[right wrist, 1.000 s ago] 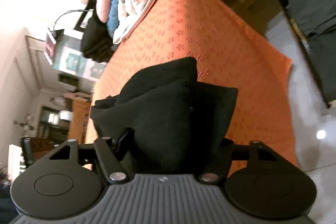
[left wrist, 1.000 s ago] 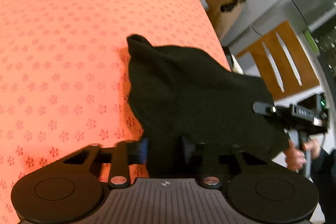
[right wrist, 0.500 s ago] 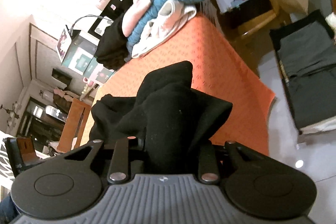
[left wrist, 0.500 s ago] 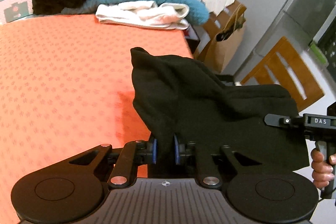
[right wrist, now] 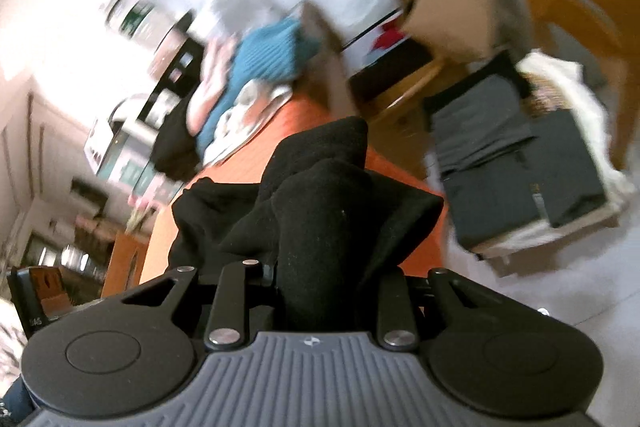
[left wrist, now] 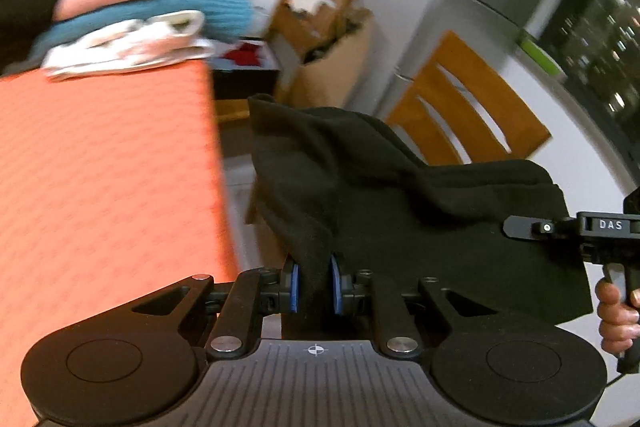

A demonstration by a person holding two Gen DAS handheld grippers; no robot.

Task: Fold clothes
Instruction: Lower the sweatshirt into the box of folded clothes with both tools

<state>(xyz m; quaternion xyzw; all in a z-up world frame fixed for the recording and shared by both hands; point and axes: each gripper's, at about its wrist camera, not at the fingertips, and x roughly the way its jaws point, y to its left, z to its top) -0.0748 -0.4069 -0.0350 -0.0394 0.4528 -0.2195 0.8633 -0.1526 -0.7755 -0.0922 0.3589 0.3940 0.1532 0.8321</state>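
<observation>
Garment: a black garment (left wrist: 400, 211), fleece-like, hangs in the air between the two grippers, off the table's right edge; what kind of garment it is cannot be told.
Long axis: in the left wrist view it runs from about 8 o'clock to 3 o'clock, from the left gripper toward the right one, with one bunched corner standing up toward 12 o'clock.
Left gripper: the left gripper (left wrist: 314, 287) has its blue pads (left wrist: 295, 287) pressed close together on a fold of the cloth's lower edge.
Right gripper: the right gripper (right wrist: 316, 287) has a thick bunch of the black garment (right wrist: 320, 211) rising from between its fingers; the fingertips are buried in cloth, but the linkage sits drawn in around the wad.
Right hand: the person's right hand (left wrist: 614, 315) wraps the handle at 3 o'clock, cut off by the frame.
Writing: "DAS" in white on the right gripper's body (left wrist: 610, 225).
Table: orange patterned tablecloth (left wrist: 100, 167) at 9 o'clock.
Clothes pile: teal, pink and white laundry (left wrist: 132, 23) at 11 o'clock, blurred.
Surroundings: wooden chair (left wrist: 468, 107), cardboard box (left wrist: 324, 39), both soft with motion blur; in the right wrist view, folded dark clothes (right wrist: 516, 163) at 3 o'clock.
</observation>
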